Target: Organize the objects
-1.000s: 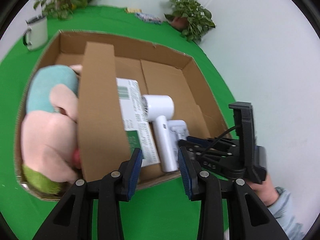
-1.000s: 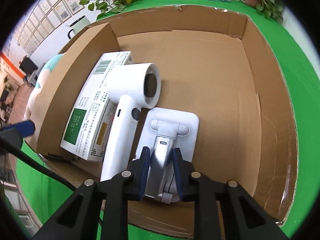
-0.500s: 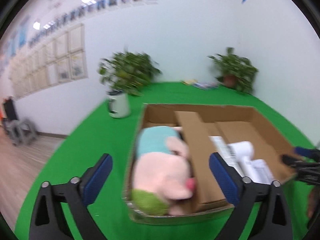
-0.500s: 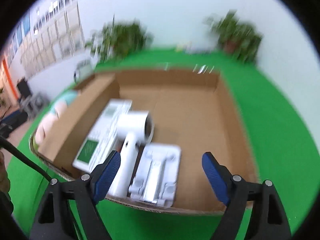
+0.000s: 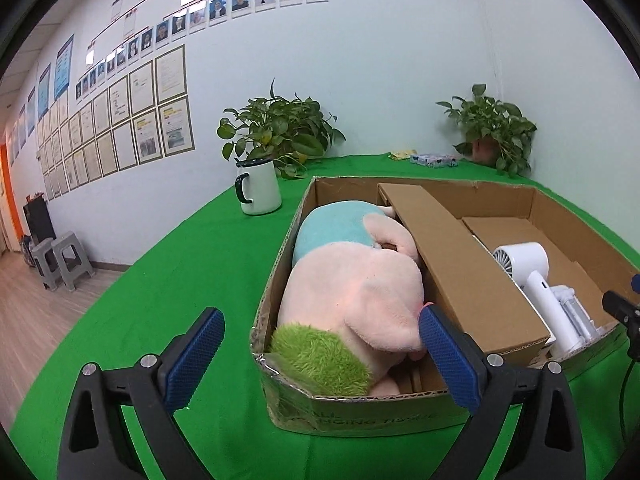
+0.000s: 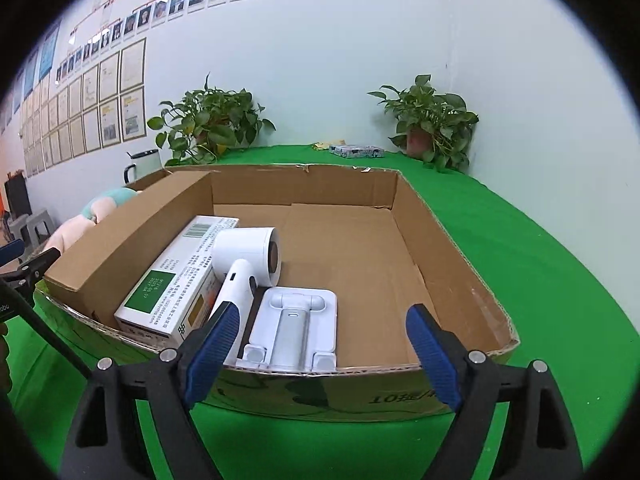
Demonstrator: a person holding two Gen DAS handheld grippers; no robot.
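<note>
A: Tool states?
B: Left tool [image 5: 320, 356] has its ribbed blue pads spread wide, holding nothing. Right tool [image 6: 322, 352] is the same: wide apart, empty. Both sit just outside the near wall of the shallow brown corrugated cardboard box [image 6: 452, 248].
A: Box contents?
B: A tall cardboard divider [image 5: 456, 264] splits it. The left compartment is filled by a soft pink plush toy with a teal patch and shaggy green tuft [image 5: 352, 292]. In the right one, a glossy white-and-green rectangular carton with barcode [image 6: 176, 280] lies flat against the divider. A smooth white plastic handheld fan with cylindrical head [image 6: 248, 264] lies partly on the carton. A flat white folding stand with silver metal arm [image 6: 296, 320] lies just beside the fan's handle, near the front wall. The rest of that floor is bare cardboard.
A: Surroundings?
B: Green felt-covered counter [image 6: 540, 280]. White enamel mug with dark handle [image 5: 258, 190] stands left of the box, apart from it. Two leafy potted plants [image 5: 280, 128] stand at the back.
</note>
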